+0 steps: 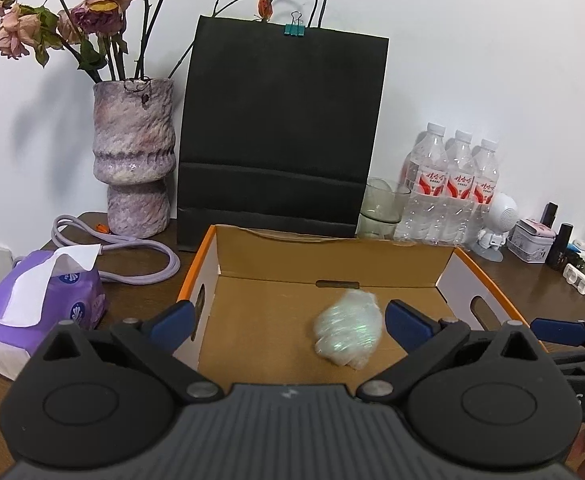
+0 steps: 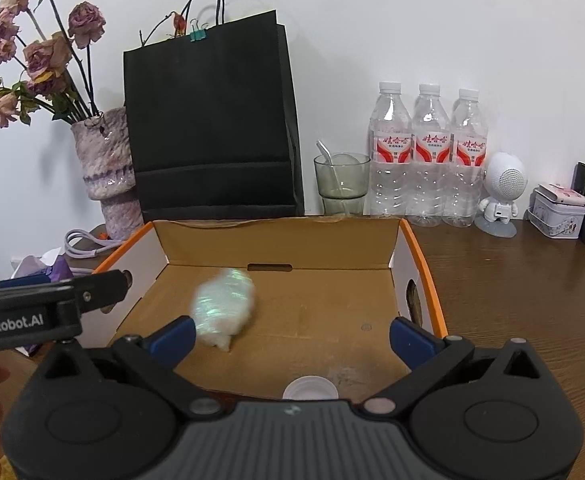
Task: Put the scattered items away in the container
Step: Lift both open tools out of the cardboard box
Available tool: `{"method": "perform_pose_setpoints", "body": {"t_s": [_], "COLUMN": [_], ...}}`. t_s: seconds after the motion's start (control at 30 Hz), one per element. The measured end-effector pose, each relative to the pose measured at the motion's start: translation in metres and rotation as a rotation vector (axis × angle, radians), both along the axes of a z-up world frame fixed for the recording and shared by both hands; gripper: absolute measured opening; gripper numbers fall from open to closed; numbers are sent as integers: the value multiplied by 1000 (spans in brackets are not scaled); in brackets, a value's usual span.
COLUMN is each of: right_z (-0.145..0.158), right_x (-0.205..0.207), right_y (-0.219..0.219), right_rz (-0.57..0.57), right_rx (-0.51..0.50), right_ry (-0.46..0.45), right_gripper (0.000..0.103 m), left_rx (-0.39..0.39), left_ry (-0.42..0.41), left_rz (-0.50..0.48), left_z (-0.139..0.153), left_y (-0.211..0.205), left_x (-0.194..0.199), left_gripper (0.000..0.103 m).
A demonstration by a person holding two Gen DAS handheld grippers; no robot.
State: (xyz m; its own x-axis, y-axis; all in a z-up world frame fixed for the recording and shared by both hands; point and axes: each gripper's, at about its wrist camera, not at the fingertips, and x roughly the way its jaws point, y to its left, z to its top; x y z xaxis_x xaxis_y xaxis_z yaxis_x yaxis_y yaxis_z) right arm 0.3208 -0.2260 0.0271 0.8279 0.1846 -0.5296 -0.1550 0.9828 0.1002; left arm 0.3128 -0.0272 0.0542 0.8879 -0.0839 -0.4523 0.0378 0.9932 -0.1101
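Note:
An open cardboard box (image 1: 332, 256) with an orange rim stands on the wooden table; it also shows in the right wrist view (image 2: 276, 240). A crumpled iridescent plastic wad (image 1: 348, 328) is inside it, blurred, and it also shows in the right wrist view (image 2: 222, 308). A white bottle cap (image 2: 310, 388) lies on the box floor near the front. My left gripper (image 1: 288, 320) is open and empty above the box, the wad just left of its right finger. My right gripper (image 2: 292, 332) is open and empty above the box front. The left gripper's body shows in the right view (image 2: 52, 300).
Behind the box stand a black paper bag (image 1: 276, 128), a vase of dried roses (image 1: 134, 160), a glass (image 2: 340, 184) and three water bottles (image 2: 428, 156). A purple tissue pack (image 1: 40, 300) and a lilac cable (image 1: 132, 256) lie left. A white figure (image 2: 500, 192), a tin (image 2: 558, 216) and small cosmetics stand right.

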Motion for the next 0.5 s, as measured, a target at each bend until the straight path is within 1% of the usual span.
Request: {"method": "perform_pose_setpoints", "body": {"t_s": [0.17, 0.3, 0.5], "right_z": [4, 12, 20], "right_x": [-2, -12, -40], "right_y": [-2, -5, -24], "right_rz": [0, 2, 8], "right_rx": [0, -2, 2], "right_ry": [-9, -34, -57], "right_gripper": [103, 103, 103], "left_rx": [-11, -40, -20], "left_ry": [-12, -47, -67], "left_rz": [2, 2, -2], "left_z": [5, 14, 25], "left_y": [1, 8, 26], "left_x": [-6, -23, -54], "left_gripper": [103, 103, 103]}}
